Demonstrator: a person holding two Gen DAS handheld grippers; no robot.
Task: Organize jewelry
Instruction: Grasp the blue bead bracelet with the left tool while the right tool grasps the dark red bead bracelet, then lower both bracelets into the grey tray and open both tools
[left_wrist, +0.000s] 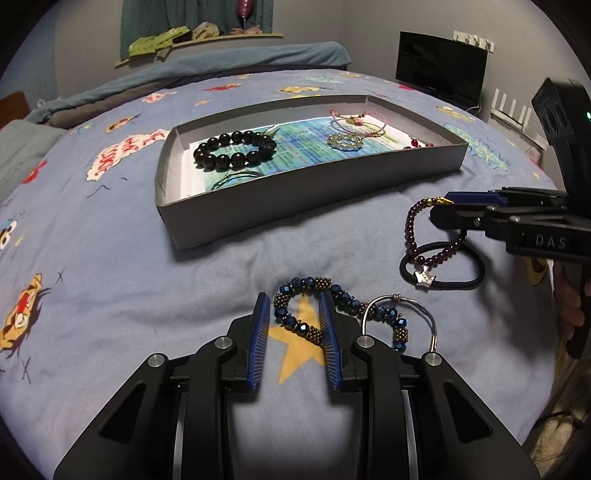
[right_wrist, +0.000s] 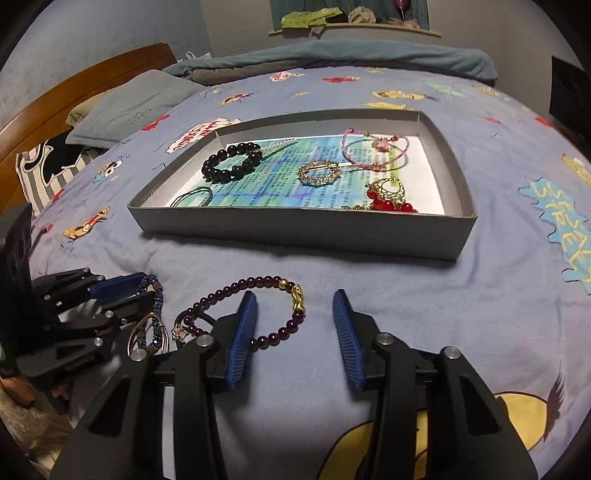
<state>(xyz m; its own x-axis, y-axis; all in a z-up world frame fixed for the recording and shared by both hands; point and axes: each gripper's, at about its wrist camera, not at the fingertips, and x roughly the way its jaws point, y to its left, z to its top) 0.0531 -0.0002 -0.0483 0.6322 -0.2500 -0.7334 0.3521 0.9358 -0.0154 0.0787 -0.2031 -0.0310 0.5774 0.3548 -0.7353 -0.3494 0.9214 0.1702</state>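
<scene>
**Two bracelets half-straddled, neither gripped yet**

Both of your grippers stand apart and hold nothing. Your left gripper (left_wrist: 293, 301) has its jaws spread around one loop of the blue bracelet (left_wrist: 314, 306), with the right finger set down inside the twisted strand. Your right gripper (right_wrist: 295, 299) is wide open; the purple bracelet (right_wrist: 255, 306) lies on the bed (right_wrist: 369, 273), its gold clasp between the jaws and its near side passing under the left finger.

Risks as I judge them:

1. The blue bracelet is tangled against the silver hoop (left_wrist: 406, 314). Closing and lifting here could drag the hoop along or fling it off onto the sheet.
2. The purple bracelet overlaps the black hair tie (left_wrist: 454, 269) and carries a small silver charm (left_wrist: 424, 277). A lift could snag the tie and pull both up together.
3. Round beads on a soft sheet roll away from flat pads. If you close on 1 bead only, the strand may squirt out sideways.
4. The sheet is loose, so a low approach may pinch fabric with the beads.
5. The 2 grippers work near each other, and swinging both toward the tray (right_wrist: 303, 236) at once invites a knock.

The tray sits well beyond both bracelets and already holds a black bead bracelet (right_wrist: 232, 162), a pink cord (right_wrist: 373, 149) and red earrings (right_wrist: 388, 199); drop clear of those to avoid fresh tangles.
</scene>
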